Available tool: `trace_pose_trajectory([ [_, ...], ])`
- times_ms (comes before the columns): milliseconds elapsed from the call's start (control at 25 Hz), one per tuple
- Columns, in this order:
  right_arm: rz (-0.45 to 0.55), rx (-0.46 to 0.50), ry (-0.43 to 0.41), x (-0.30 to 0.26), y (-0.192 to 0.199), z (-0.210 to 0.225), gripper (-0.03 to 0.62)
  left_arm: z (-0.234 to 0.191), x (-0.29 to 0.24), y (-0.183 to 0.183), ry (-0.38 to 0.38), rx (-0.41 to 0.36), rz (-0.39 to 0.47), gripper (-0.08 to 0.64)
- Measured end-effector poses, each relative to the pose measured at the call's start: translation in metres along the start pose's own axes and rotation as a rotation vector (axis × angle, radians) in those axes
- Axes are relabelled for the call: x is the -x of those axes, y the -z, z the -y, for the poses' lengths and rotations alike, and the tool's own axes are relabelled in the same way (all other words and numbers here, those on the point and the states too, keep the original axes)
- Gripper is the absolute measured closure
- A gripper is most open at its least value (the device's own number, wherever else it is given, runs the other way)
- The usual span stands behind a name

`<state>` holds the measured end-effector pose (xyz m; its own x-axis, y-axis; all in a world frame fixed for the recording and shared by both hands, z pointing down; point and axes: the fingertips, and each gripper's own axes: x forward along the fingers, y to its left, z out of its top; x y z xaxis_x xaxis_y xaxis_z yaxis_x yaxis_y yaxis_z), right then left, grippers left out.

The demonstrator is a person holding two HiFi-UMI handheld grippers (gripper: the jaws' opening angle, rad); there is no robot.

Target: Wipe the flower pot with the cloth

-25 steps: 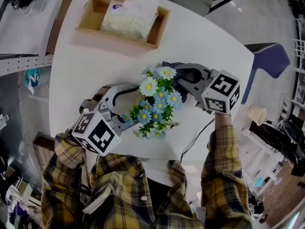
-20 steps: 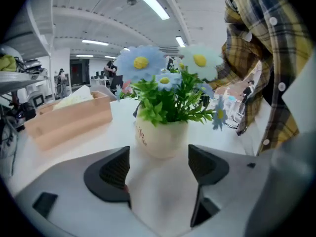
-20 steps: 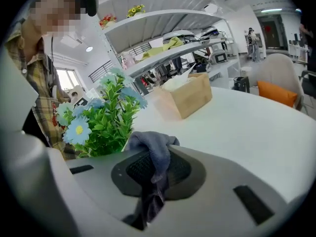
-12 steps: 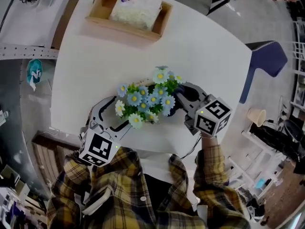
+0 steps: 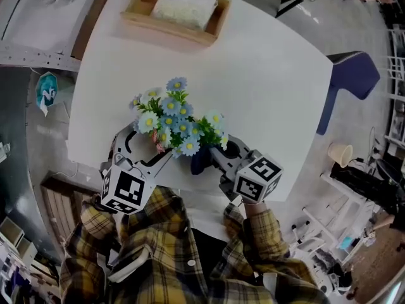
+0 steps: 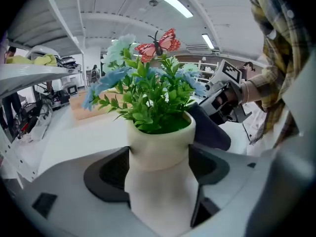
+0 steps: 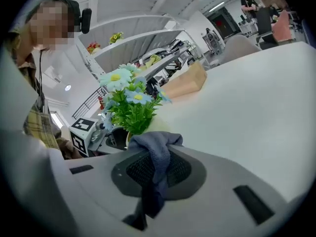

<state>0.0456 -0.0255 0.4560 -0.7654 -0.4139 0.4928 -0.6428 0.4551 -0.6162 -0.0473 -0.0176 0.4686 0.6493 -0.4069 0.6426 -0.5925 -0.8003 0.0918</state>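
Note:
A cream flower pot (image 6: pixel 160 149) with green leaves, blue and white daisies (image 5: pixel 172 120) and a red butterfly (image 6: pixel 159 44) is gripped low between the pads of my left gripper (image 6: pixel 159 158). In the head view the flowers hide the pot, and the left gripper (image 5: pixel 149 145) reaches in from the lower left. My right gripper (image 5: pixel 205 160) is shut on a dark grey-blue cloth (image 7: pixel 155 154). The bunched cloth (image 5: pixel 198 163) lies close against the pot's right side (image 7: pixel 157 126); touching cannot be told. In the left gripper view the cloth (image 6: pixel 210 127) shows just behind the pot.
The white table (image 5: pixel 266 87) ends close in front of both grippers. A wooden tray (image 5: pixel 171 30) with a white bundle in it stands at the far edge. A blue chair (image 5: pixel 351 75) and a paper cup (image 5: pixel 342 152) are off the table to the right.
The pot and the left gripper have shifted left. The right gripper with the cloth has swung left and toward the near edge, ending beside the pot.

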Motion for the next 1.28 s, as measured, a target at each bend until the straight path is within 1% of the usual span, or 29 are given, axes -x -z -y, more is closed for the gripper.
trace_pose_trajectory([
  [160, 0.026, -0.035, 0.007, -0.001, -0.002, 0.000, 0.571, -0.005, -0.003, -0.004, 0.016, -0.030, 0.008, 0.199],
  [280, 0.029, -0.038, 0.015, -0.001, -0.004, 0.005, 0.571, -0.008, -0.007, -0.006, 0.019, -0.056, 0.012, 0.199],
  [360, 0.037, -0.038, 0.028, 0.002, -0.008, 0.011, 0.571, -0.010, -0.011, -0.007, 0.014, -0.107, 0.001, 0.199],
  [440, 0.053, -0.050, 0.036, 0.007, -0.014, 0.020, 0.571, -0.010, -0.015, -0.009, 0.007, -0.195, -0.022, 0.217],
  [480, 0.062, -0.057, 0.038, 0.010, -0.018, 0.025, 0.571, -0.009, -0.018, -0.012, 0.011, -0.226, -0.030, 0.221],
  [520, 0.066, -0.061, 0.038, 0.012, -0.021, 0.029, 0.571, -0.008, -0.021, -0.014, 0.021, -0.238, -0.030, 0.221],
  [640, 0.050, -0.042, 0.030, 0.017, -0.033, 0.041, 0.571, -0.009, -0.029, -0.024, 0.046, -0.223, -0.017, 0.221],
  [760, 0.023, -0.005, 0.024, 0.019, -0.046, 0.050, 0.571, -0.011, -0.035, -0.031, 0.055, -0.227, -0.014, 0.221],
  [1000, -0.063, 0.086, -0.064, 0.007, -0.068, 0.062, 0.571, -0.019, -0.042, -0.039, 0.086, -0.243, -0.013, 0.221],
  [1280, -0.167, 0.202, -0.162, -0.011, -0.092, 0.072, 0.571, -0.026, -0.052, -0.049, 0.135, -0.293, -0.018, 0.221],
])
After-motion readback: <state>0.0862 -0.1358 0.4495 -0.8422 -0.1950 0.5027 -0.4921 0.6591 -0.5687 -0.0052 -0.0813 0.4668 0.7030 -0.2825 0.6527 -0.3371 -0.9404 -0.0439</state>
